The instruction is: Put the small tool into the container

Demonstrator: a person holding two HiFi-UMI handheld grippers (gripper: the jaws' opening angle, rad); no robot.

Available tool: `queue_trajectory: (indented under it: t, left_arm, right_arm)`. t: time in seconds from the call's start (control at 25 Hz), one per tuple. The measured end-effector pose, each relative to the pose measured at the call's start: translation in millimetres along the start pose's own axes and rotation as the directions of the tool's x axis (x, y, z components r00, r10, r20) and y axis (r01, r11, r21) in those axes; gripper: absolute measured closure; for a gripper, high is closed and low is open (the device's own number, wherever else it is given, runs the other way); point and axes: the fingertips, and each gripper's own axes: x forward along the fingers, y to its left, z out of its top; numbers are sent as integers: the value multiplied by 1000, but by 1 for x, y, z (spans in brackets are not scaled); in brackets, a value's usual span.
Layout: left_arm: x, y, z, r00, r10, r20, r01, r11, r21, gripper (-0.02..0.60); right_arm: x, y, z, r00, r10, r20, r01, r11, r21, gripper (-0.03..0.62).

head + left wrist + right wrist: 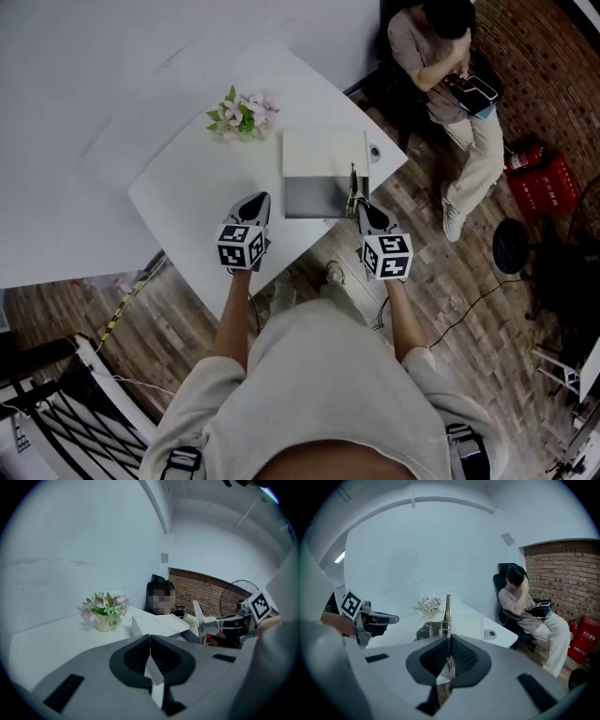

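Note:
A white lidded container (323, 155) with a grey front face stands on the white table (187, 187); it also shows in the left gripper view (157, 626). My right gripper (367, 212) hovers at the container's near right corner, shut on the small tool (353, 187), a thin metal strip standing upright from the jaws (447, 606). Grey metal parts with springs (429, 630) sit just behind the jaws (449, 641). My left gripper (257, 202) is over the table left of the container, shut with nothing in it (150, 641). Seen from there, the tool (198, 620) is to the right.
A small pot of pink flowers (242, 117) stands behind the container to the left. A small round disc (375, 150) lies near the table's right corner. A seated person (450, 84) and a red crate (544, 183) are on the floor side, right.

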Motion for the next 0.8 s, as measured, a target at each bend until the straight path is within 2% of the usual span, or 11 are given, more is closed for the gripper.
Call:
queue_trajectory:
  t: [0.24,0.44,0.64,0.8]
  left_arm:
    - [-14,20,-8,1000,-31,2,31,1000,-3,571]
    - [-25,32,-15,999,-53,4,53,999,-5,571]
    - [-33,43,-15,998,-63,16,63,998,-9,571]
    - [-36,48,-14,998,-64,29,64,998,-19,571]
  right_arm:
    - [1,25,-4,999,-34,-13,33,999,-23,594]
    - [4,43,-5,998,-58,-24,55,995,-88,592]
    - [10,57,-2,996,-74,-45,64,979,-192,593]
    - [16,65,-1,993,-81,-80,52,947,-318,592]
